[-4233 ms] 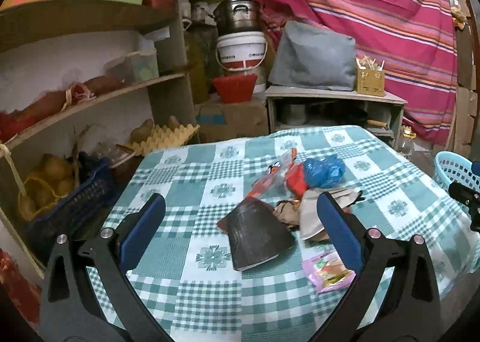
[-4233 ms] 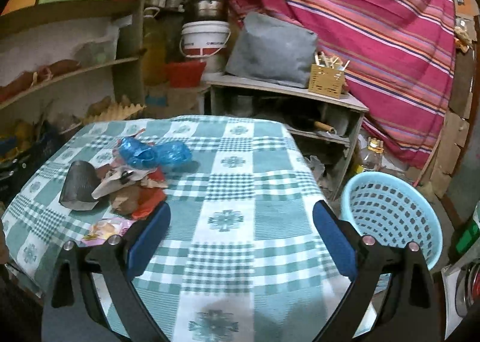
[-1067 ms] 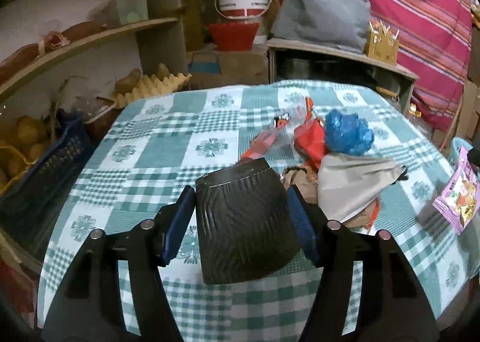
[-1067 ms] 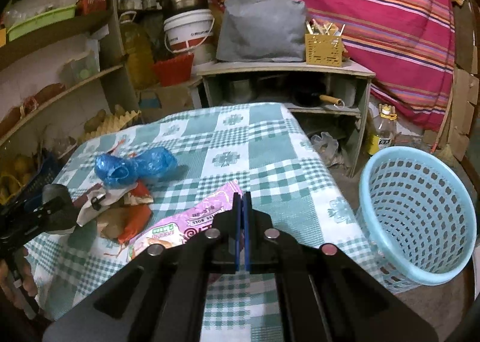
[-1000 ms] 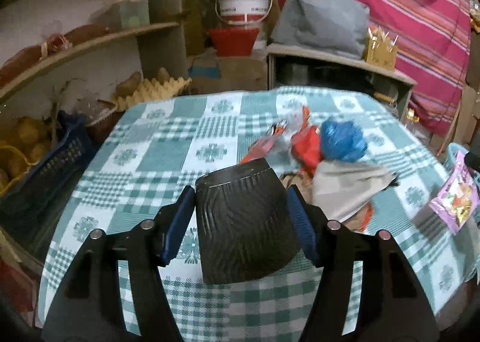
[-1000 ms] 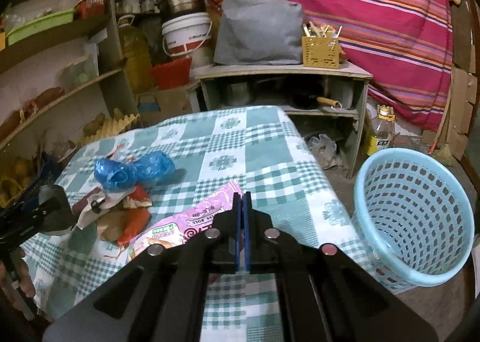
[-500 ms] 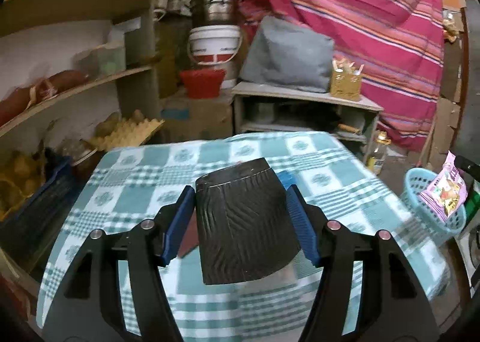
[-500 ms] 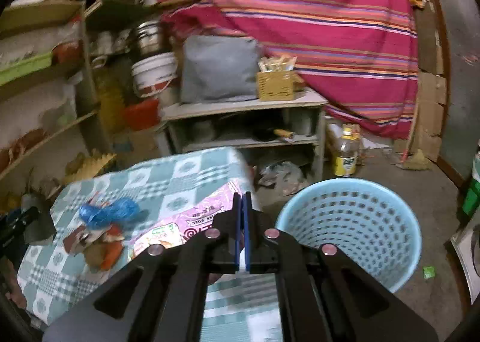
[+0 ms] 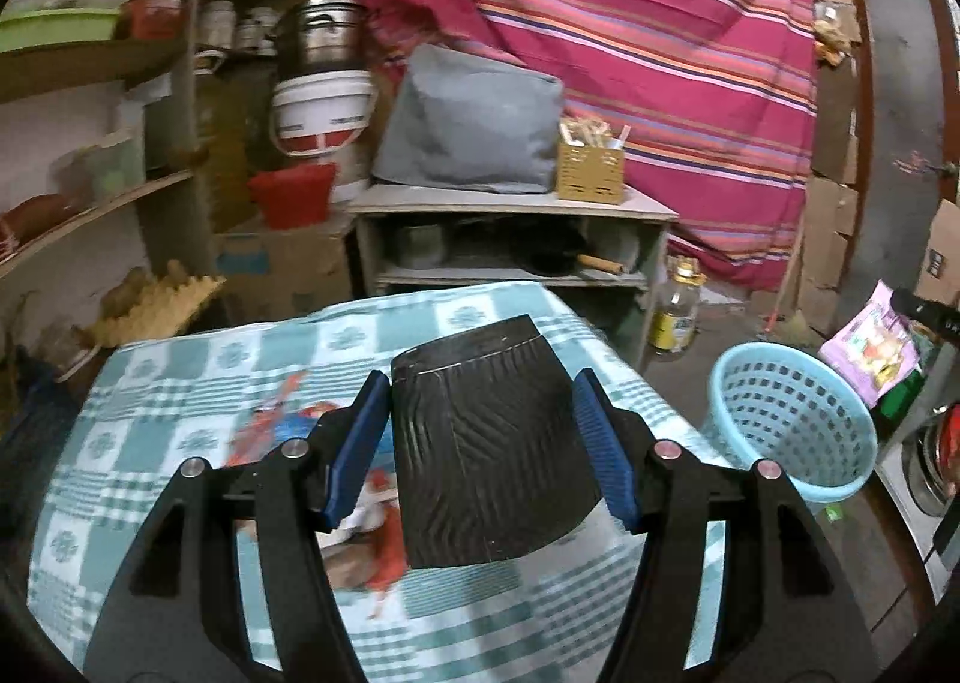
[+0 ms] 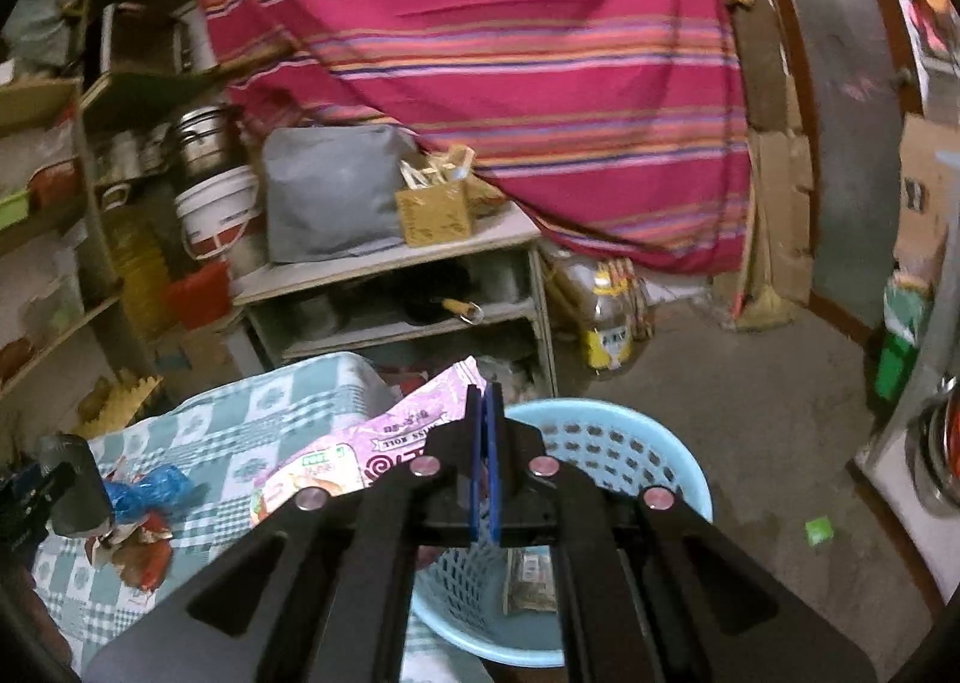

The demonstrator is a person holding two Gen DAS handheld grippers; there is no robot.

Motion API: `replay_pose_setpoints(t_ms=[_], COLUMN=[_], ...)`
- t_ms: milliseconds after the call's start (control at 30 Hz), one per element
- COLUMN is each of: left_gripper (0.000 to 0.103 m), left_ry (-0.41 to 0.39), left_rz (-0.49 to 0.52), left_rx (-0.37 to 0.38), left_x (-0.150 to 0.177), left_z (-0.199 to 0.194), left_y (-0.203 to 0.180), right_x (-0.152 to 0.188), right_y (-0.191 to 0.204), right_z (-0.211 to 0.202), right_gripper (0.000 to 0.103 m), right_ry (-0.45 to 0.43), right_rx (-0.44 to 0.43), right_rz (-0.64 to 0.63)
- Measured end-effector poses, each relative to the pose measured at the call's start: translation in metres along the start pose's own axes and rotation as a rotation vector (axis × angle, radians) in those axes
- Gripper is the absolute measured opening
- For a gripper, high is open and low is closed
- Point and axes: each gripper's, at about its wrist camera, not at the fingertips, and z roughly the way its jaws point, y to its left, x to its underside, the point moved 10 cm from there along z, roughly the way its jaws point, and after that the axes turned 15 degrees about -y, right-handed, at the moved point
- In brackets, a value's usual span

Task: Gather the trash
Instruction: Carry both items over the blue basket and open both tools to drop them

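A black ribbed paper cup is clamped between the blue pads of my left gripper, lifted above the checked table. My right gripper is shut on a pink snack wrapper, which sticks out to its left. It hangs over the near rim of the light blue basket on the floor, which holds a crumpled wrapper. In the left wrist view the basket stands right of the table with the pink wrapper above it. Blue bag and red scraps lie on the table.
A low grey shelf unit with a grey cushion and yellow box stands behind the table. An oil bottle sits on the floor beside it. Wall shelves crowd the left; a striped red cloth hangs behind.
Both grippers have swung right and risen, away from the trash pile and towards the basket. The basket has grown large under the right gripper. Both grips are unchanged.
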Motion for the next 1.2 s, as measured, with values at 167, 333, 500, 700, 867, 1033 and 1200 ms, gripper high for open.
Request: replay_pose_setpoints(t_ms=[167, 333, 500, 700, 867, 1033, 1200], left_gripper=[0.062, 0.062, 0.062, 0.062, 0.062, 0.062, 0.077], left_ry=[0.004, 0.013, 0.026, 0.03, 0.039, 0.077, 0.108], left_rz=[0.006, 0.018, 0.017, 0.021, 0.037, 0.043, 0.039], left_rx=[0.078, 0.161, 0.24, 0.345, 0.393, 0.407, 0.405], left_x=[0.002, 0.005, 0.01, 0.015, 0.021, 0.033, 0.039], left_z=[0.02, 0.042, 0.059, 0.07, 0.08, 0.098, 0.111], left_y=[-0.043, -0.092, -0.141, -0.206, -0.246, -0.264, -0.265], right_x=[0.002, 0.007, 0.007, 0.011, 0.018, 0.023, 0.024], right_y=[-0.03, -0.062, -0.09, -0.129, -0.143, -0.145, -0.145], right_z=[0.006, 0.015, 0.016, 0.015, 0.018, 0.021, 0.024], right_gripper=[0.002, 0.002, 0.002, 0.002, 0.002, 0.002, 0.002], right_ry=[-0.003, 0.01, 0.007, 0.012, 0.029, 0.041, 0.044], right_rx=[0.051, 0.1, 0.152, 0.213, 0.244, 0.251, 0.25], right_rz=[0.026, 0.051, 0.067, 0.108, 0.101, 0.098, 0.098])
